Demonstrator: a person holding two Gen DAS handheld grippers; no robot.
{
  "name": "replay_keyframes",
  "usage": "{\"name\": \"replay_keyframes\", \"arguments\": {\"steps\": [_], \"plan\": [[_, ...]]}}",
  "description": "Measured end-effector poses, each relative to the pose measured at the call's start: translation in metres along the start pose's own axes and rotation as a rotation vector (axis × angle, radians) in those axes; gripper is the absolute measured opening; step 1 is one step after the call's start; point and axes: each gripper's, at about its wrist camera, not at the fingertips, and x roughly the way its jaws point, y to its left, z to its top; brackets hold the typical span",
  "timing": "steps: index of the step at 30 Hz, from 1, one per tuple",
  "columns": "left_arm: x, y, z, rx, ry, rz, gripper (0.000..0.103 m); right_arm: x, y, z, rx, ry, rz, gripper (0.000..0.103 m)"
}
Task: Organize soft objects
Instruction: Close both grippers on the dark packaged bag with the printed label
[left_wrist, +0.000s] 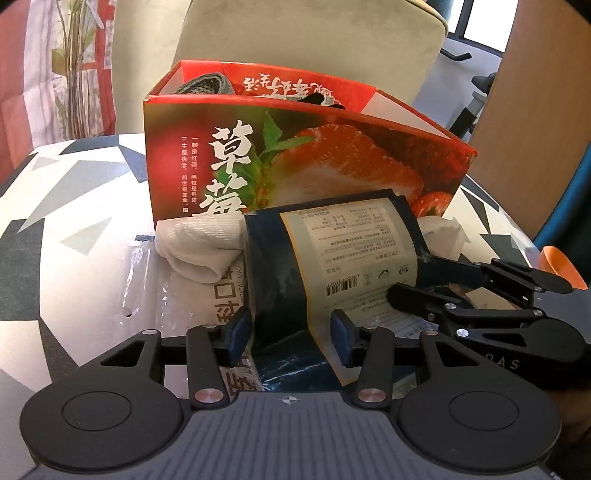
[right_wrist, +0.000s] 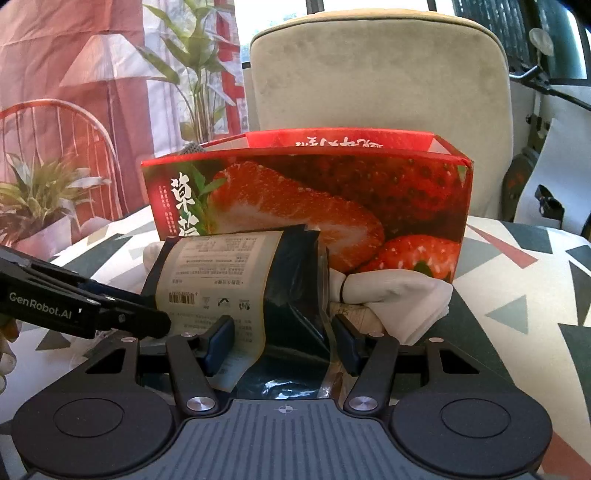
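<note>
Left gripper (left_wrist: 291, 332) and right gripper (right_wrist: 282, 341) both clamping dark pouch (left_wrist: 332, 251); film bending limply, slippery, light. Judgement: gripping sealed edges suits best.

Pouch and soft goods in front of the strawberry box

The strawberry box (left_wrist: 295, 155) stands on the surface (left_wrist: 81, 206), with a chair back (left_wrist: 314, 40) behind it and a folded cloth (left_wrist: 207, 85) inside it. Just in front of the box lies a curled pouch (left_wrist: 332, 251); a rolled sock (left_wrist: 199, 243) touches the box at the pouch's left, a knotted cloth (right_wrist: 399, 295) at its right. A mask packet (left_wrist: 192, 295) lies under the sock. The left claw (left_wrist: 291, 334) and right claw (right_wrist: 284, 345) each straddle the pouch's near end.
</note>
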Motion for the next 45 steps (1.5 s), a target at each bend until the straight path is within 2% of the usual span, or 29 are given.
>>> {"name": "replay_keyframes", "arguments": {"steps": [10, 16, 18, 24, 29, 31, 33, 35, 38, 42, 45], "plan": [[0.001, 0.000, 0.000, -0.003, 0.007, 0.004, 0.049, 0.006, -0.005, 0.002, 0.008, 0.014, 0.016, 0.055], [-0.006, -0.003, 0.007, 0.006, 0.015, 0.004, 0.044, 0.001, -0.008, 0.003, 0.024, 0.007, 0.027, 0.041], [-0.012, -0.002, 0.008, 0.006, 0.012, -0.009, 0.043, -0.003, -0.008, 0.004, 0.032, 0.008, 0.037, 0.040], [-0.040, 0.000, 0.011, 0.004, -0.033, -0.055, 0.043, -0.025, 0.004, 0.014, -0.028, -0.017, 0.049, 0.039], [-0.065, -0.010, 0.011, 0.068, -0.088, -0.073, 0.043, -0.045, 0.016, 0.026, -0.064, -0.047, 0.079, 0.031], [-0.064, -0.014, 0.008, 0.091, -0.073, -0.055, 0.043, -0.047, 0.023, 0.027, -0.105, -0.026, 0.060, 0.031], [-0.056, -0.009, 0.002, 0.042, -0.042, -0.067, 0.043, -0.044, 0.026, 0.026, -0.115, 0.005, 0.049, 0.031], [-0.048, -0.002, -0.006, -0.015, -0.017, -0.090, 0.043, -0.040, 0.025, 0.021, -0.086, 0.042, 0.048, 0.031], [-0.037, 0.001, -0.020, -0.028, 0.023, -0.092, 0.043, -0.036, 0.021, 0.014, -0.049, 0.089, 0.039, 0.031], [-0.030, 0.008, -0.020, -0.036, 0.023, -0.069, 0.043, -0.035, 0.013, 0.010, -0.011, 0.101, 0.043, 0.032], [-0.023, 0.010, -0.015, -0.017, 0.043, -0.069, 0.043, -0.030, 0.011, 0.015, -0.022, 0.120, 0.061, 0.039]]}}
